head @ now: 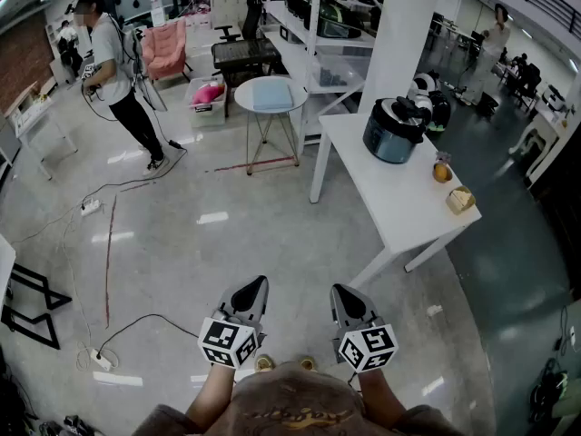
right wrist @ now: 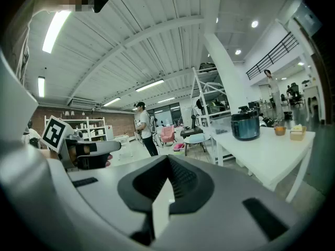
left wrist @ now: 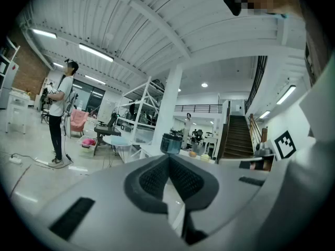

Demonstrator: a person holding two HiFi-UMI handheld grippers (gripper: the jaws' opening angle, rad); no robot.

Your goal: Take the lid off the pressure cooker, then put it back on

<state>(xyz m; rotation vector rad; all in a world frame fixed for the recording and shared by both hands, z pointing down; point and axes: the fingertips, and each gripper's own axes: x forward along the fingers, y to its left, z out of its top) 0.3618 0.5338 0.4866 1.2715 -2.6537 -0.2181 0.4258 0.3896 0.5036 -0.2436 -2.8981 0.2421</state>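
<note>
Near the bottom edge of the head view, the left gripper and the right gripper are hovering side by side above the pale floor, both pointing forward and slightly downward, and neither is touching anything. Seen from the left gripper view, the ribbed pads are pressing together along one seam with nothing between them. Those of the right gripper are likewise meeting tip to tip on nothing in its own view. Ahead and to the right, well apart from both grippers, the pressure cooker is standing near the far end of the white table, and its lid is sitting on top with the dark handle uppermost. Closer along the same tabletop, an orange object and a small container are resting near each other, apart from the cooker. Left of the table, a round table is standing on thin legs in front of a white shelving rack, with a pink chair farther back. At the upper left, a person in a white top and dark trousers is standing on the floor, and a dark cable is trailing across the floor just left of the grippers. Each gripper view is also showing the other gripper's marker cube at its edge.
</note>
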